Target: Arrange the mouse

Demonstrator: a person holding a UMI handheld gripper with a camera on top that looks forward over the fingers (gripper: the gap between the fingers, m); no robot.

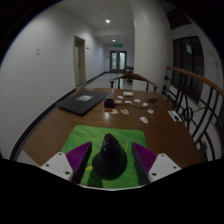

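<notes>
A black mouse (108, 158) with a tall rounded back rests on a green mat (132, 135) at the near end of a brown table (55, 128). My gripper (111, 166) is low over the mat with the mouse standing between its fingers. The purple pads (79, 155) flank the mouse, and a strip of green shows at each side of it. The fingers are open. The mouse's near end is hidden below the view.
A dark flat laptop (80, 101) lies on the table's far left. Several small white cards and items (127, 100) are scattered at the far middle and right. A railing (192, 95) runs along the right, and a corridor with doors lies beyond.
</notes>
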